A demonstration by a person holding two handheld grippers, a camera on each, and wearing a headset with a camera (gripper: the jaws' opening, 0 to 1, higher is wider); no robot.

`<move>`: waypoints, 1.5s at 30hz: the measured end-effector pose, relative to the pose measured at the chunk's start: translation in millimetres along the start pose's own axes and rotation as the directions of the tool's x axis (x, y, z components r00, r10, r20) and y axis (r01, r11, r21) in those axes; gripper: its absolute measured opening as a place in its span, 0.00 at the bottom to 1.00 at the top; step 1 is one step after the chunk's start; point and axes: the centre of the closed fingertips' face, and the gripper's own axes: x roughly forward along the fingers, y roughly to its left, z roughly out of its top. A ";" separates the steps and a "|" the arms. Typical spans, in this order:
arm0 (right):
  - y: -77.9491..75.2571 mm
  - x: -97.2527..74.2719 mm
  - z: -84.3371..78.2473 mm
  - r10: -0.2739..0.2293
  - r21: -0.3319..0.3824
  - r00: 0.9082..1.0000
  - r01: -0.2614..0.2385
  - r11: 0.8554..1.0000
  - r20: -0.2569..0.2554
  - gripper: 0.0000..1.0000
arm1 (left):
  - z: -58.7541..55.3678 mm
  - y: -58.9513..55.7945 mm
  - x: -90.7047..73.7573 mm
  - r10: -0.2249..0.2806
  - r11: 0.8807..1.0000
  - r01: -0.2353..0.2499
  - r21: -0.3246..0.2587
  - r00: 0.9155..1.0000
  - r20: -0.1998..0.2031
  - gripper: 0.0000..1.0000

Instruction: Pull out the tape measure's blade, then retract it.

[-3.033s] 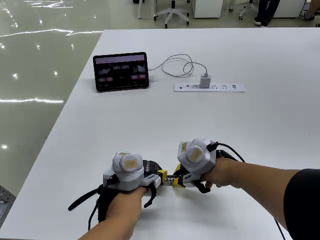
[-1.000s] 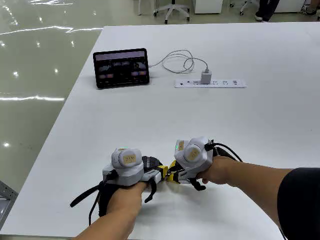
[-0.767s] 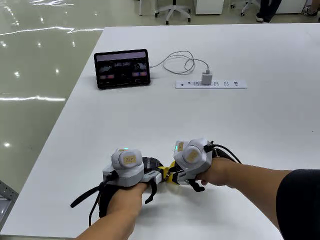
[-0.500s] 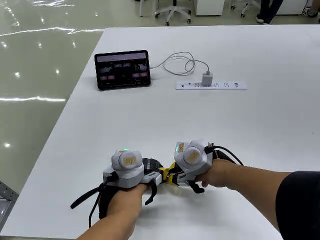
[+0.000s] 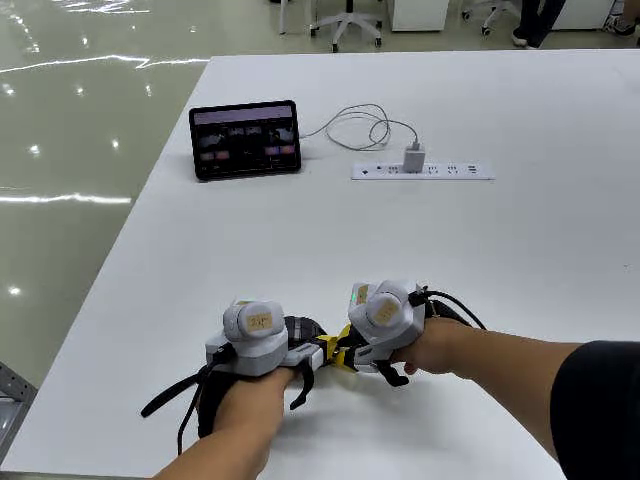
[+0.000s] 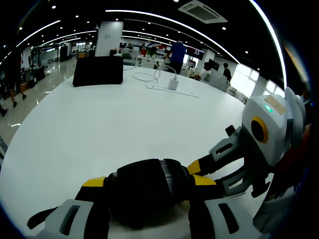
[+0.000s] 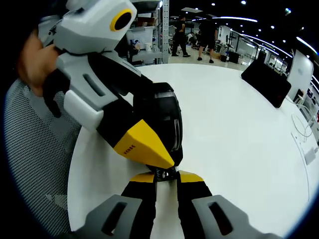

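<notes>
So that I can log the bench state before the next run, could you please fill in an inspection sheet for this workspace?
Surface: white table, no marks seen.
Job's things: black tape measure near the table's front edge; blade looks almost fully in, with the blade tip just past the case.
Clutter: tablet, power strip and charger at the far side.
Grippers: left gripper shut on the tape measure; right gripper shut on the blade tip.
Cables: white cable looped between tablet and charger; black lead at the right gripper.
Surroundings: glossy floor, chair base, people in the distance.
</notes>
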 end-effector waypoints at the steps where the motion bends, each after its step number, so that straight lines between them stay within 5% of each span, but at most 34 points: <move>1: 0.0 0.0 0.0 0.000 0.001 1.000 0.000 1.000 0.000 0.11 | 0.0 0.0 0.0 0.000 1.000 0.000 0.000 1.000 0.001 0.60; 23: 1.6 1.0 0.5 0.016 -0.012 1.000 -0.016 1.000 -0.013 0.12 | 0.5 -1.3 -0.3 -0.016 1.000 0.015 0.022 1.000 0.016 0.62; 39: 4.7 -1.0 2.5 0.014 -0.091 0.999 -0.017 0.996 -0.035 0.15 | 3.5 -2.5 -3.1 -0.019 0.998 0.019 0.059 1.000 -0.006 0.62; 41: 6.1 -1.9 5.4 0.020 -0.083 1.000 -0.022 0.996 -0.023 0.17 | -0.1 -5.1 -2.7 -0.034 0.996 0.037 0.077 0.999 -0.036 0.64; 45: 7.8 -3.6 9.7 0.025 -0.081 1.000 -0.026 0.996 -0.010 0.19 | 2.4 -2.1 -3.4 -0.023 0.996 0.025 0.086 0.999 -0.024 0.74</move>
